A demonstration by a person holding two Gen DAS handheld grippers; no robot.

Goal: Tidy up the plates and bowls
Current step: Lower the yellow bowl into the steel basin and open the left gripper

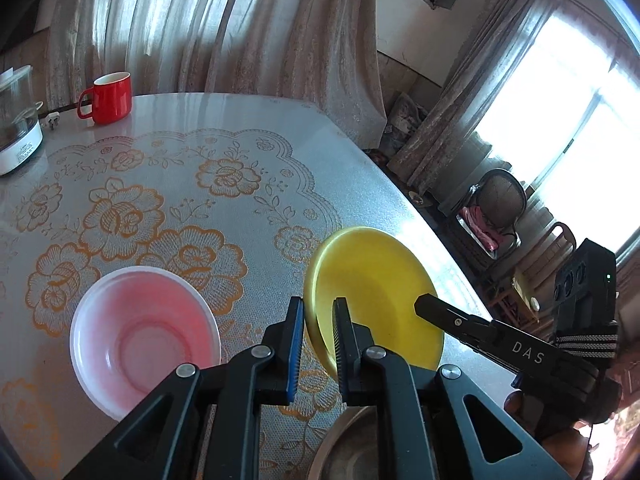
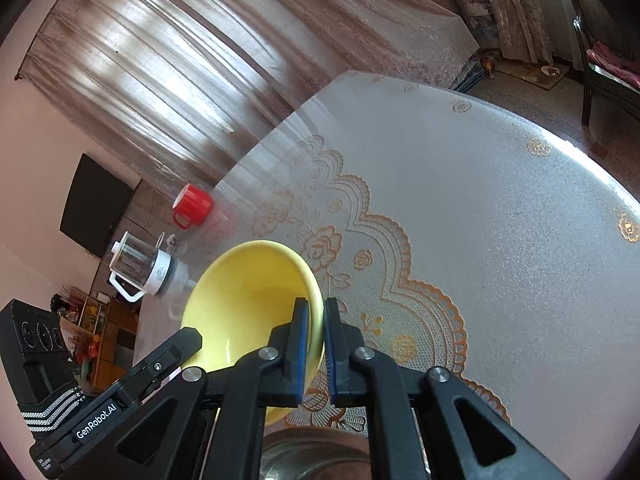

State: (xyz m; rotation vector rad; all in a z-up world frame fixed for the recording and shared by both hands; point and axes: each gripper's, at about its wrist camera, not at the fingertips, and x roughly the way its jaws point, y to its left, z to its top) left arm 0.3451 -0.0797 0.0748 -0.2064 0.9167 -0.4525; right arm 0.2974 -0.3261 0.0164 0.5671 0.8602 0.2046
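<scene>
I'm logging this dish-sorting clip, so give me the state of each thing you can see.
left gripper: shut on the yellow bowl's rim
right gripper: shut on the same rim
yellow bowl: tilted, empty
pink bowl: upright on table, empty
red mug: upright
metal bowl: below grippers, partly hidden
</scene>
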